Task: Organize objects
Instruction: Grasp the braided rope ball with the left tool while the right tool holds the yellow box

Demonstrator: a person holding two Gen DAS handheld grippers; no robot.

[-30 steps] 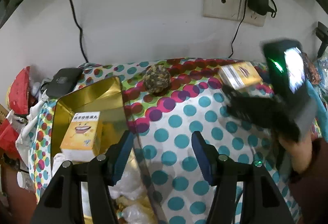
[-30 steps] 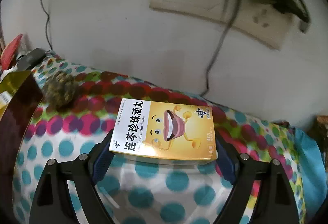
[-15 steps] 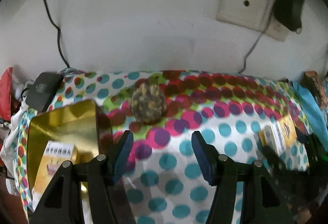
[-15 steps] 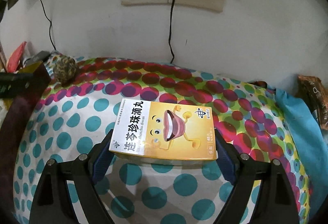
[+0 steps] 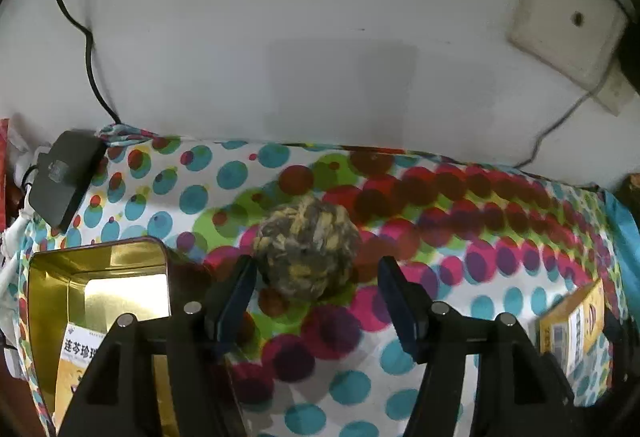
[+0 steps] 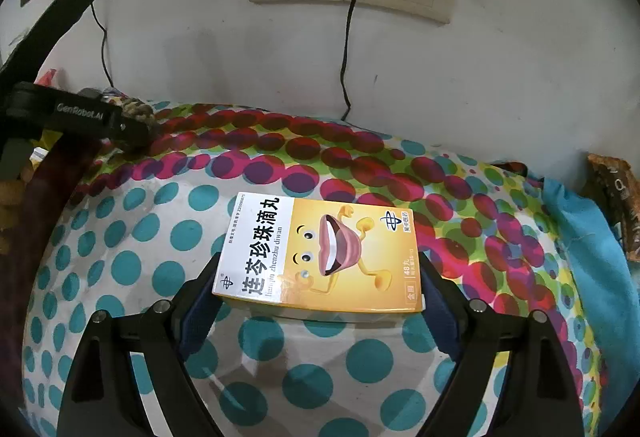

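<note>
a: see the left gripper [image 5: 314, 291]? it hangs over the ball [image 5: 307, 247] on the dotted cloth [image 5: 400, 369], just right of the gold tin [image 5: 60, 277]. its jaws have just been opening, and the ball sits at the mouth of the gap, no pad pressing on it.

b: so released, empty. and the right one?

a: the right gripper [image 6: 320, 289] is clenched on the yellow box [image 6: 320, 253], one pad on each short end, well right of the tin. another box [image 5: 80, 357] already lies inside the tin.

b: then the ball goes into the tin next, i'd guess. how would you take it?

a: carefully. it's round and looks lumpy, so it could roll or squirt out. i'd bring the pads down further, so they straddle its widest part, centre it between them, then close slowly.

b: and the tin wall?

a: the left finger [image 5: 232, 297] is close beside the tin's corner. i'd keep it clear of that, or the tin gets shoved.
</note>
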